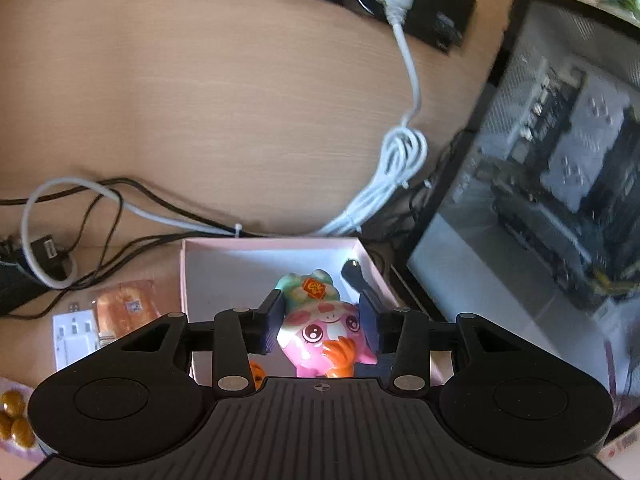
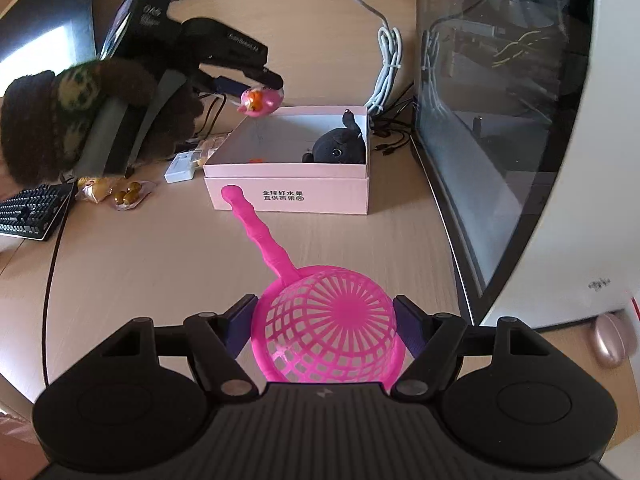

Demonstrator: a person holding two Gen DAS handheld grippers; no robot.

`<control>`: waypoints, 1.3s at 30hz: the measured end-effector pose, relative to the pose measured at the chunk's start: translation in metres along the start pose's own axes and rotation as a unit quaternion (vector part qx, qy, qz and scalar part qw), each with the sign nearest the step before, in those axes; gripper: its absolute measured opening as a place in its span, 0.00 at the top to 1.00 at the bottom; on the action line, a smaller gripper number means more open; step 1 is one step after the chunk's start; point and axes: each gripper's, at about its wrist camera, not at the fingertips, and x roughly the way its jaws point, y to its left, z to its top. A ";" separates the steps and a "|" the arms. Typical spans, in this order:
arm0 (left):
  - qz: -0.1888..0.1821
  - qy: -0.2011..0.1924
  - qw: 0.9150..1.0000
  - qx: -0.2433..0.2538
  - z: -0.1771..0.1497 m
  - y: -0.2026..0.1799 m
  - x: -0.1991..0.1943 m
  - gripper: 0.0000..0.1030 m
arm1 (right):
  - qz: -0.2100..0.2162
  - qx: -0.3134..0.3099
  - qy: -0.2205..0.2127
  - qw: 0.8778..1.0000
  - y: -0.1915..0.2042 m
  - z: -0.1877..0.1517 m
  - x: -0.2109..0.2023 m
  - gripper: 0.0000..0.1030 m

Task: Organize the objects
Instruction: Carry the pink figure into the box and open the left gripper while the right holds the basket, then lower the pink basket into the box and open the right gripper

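Note:
My left gripper (image 1: 320, 320) is shut on a pink cartoon toy figure (image 1: 324, 332) and holds it in the air over the open pink box (image 1: 272, 242). The right wrist view shows the same toy (image 2: 260, 100) hanging above the far left corner of the box (image 2: 280, 168). A black plush toy (image 2: 340, 146) lies in the box's right side, and a small orange piece (image 2: 256, 159) lies on its floor. My right gripper (image 2: 326, 324) is shut on the bowl of a pink plastic strainer (image 2: 328, 328), whose handle points at the box front.
A glass-sided computer case (image 2: 500, 120) stands right of the box. A bundled white cable (image 1: 400, 152) and black wires lie behind it. Left of the box are a white adapter (image 2: 180, 168), snack packets (image 2: 120, 194) and a keyboard (image 2: 32, 212). A fuzzy brown sleeve (image 2: 60, 120) reaches in from the left.

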 end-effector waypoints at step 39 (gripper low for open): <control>0.112 0.041 0.975 -0.187 -0.184 0.128 -0.165 0.56 | 0.030 0.080 -0.019 0.996 0.012 0.126 0.112 0.09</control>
